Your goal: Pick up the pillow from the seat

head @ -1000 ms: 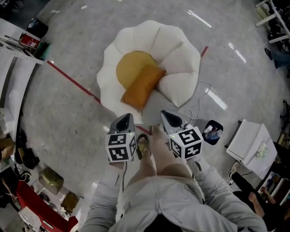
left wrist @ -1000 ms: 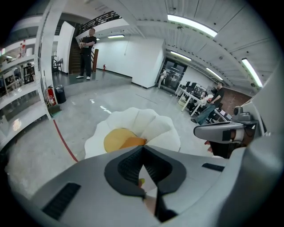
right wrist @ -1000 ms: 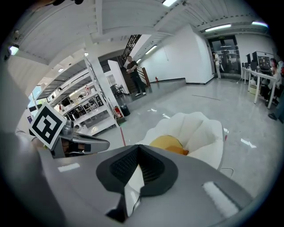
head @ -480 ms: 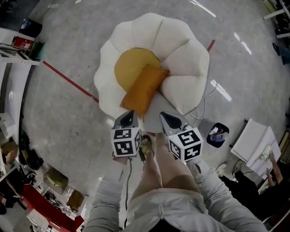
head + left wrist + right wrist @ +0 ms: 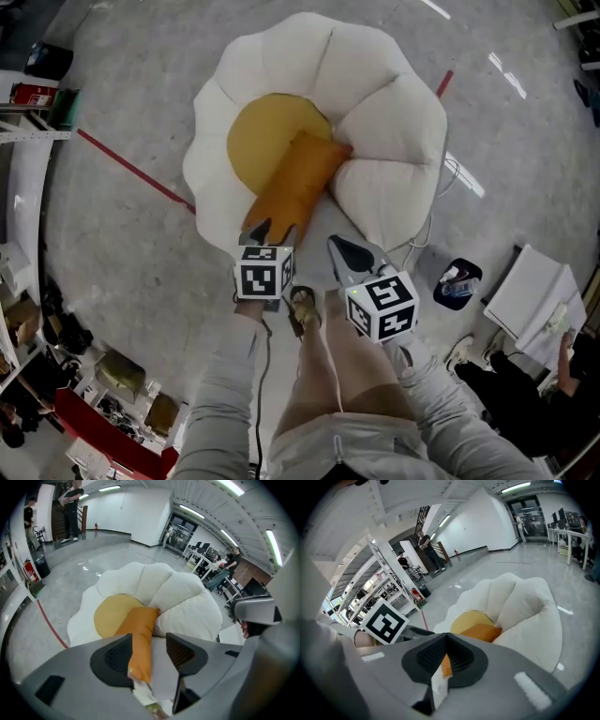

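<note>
Approach: left claw [image 5: 265,228] opening, empty, orange oblong fabric pillow [image 5: 295,187] just ahead on white petal-shaped padded seat [image 5: 375,122] (right claw [image 5: 342,248] closed, idle); next: advance, close.

I'm looking over a grey polished floor [image 5: 112,244] that is catching glints from the long ceiling lights [image 5: 274,545]. A red line [image 5: 131,169] is running across it. White walls [image 5: 126,513] are closing in the hall, with glass doors [image 5: 180,534] and desks [image 5: 201,555] sitting at the far end. Two people [image 5: 71,508] are standing by a dark staircase [image 5: 58,522]. White shelves [image 5: 389,588] are standing along one side, with a fire extinguisher [image 5: 29,571] nearby.
</note>
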### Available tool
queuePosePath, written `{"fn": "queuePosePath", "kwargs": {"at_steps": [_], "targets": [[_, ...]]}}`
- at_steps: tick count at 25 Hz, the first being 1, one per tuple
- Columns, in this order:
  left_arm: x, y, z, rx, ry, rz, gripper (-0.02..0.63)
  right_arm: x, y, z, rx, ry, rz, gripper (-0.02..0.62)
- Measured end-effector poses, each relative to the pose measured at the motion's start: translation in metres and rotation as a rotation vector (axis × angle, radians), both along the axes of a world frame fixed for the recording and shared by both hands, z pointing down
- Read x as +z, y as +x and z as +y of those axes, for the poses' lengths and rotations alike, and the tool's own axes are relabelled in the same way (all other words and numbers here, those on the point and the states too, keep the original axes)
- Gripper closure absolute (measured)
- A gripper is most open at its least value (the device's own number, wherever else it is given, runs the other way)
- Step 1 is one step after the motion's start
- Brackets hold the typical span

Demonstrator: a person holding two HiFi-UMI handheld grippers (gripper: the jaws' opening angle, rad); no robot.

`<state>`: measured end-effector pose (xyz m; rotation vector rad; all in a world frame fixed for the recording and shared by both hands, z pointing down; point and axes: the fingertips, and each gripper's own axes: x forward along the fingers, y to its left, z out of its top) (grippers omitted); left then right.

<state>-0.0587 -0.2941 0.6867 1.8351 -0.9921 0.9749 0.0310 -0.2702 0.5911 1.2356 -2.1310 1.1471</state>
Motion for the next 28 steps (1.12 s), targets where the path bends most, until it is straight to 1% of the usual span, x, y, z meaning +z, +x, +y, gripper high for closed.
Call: {"fn": "queuePosePath", "kwargs": {"at_steps": [2, 8, 12, 16, 19, 21, 25, 28], "targets": [[0.019, 0.002, -0.006, 0.015, -0.030, -0.010, 0.362, 0.010, 0.001, -0.004, 0.005, -0.012, -0.008, 0.595], [0.073, 0.004, -0.025, 0.056, -0.104, -0.045, 0.278, 0.041, 0.003, -0.022, 0.022, -0.029, -0.028, 0.595], [0.107, 0.008, -0.034, 0.119, -0.166, -0.061, 0.226, 0.058, 0.004, -0.028, 0.035, -0.043, -0.048, 0.595], [0.150, 0.013, -0.042, 0.202, -0.222, -0.090, 0.141, 0.077, 0.004, -0.035, 0.039, -0.055, -0.074, 0.595], [0.175, 0.016, -0.047, 0.245, -0.279, -0.086, 0.101, 0.090, 0.006, -0.039, 0.043, -0.062, -0.082, 0.595], [0.186, 0.018, -0.050, 0.274, -0.299, -0.088, 0.063, 0.099, 0.006, -0.039, 0.044, -0.071, -0.085, 0.595], [0.211, 0.020, -0.048, 0.335, -0.334, -0.117, 0.017, 0.116, 0.010, -0.035, 0.051, -0.097, -0.088, 0.595], [0.223, 0.022, -0.045, 0.356, -0.382, -0.109, 0.015, 0.125, 0.011, -0.033, 0.061, -0.110, -0.092, 0.595]]}}
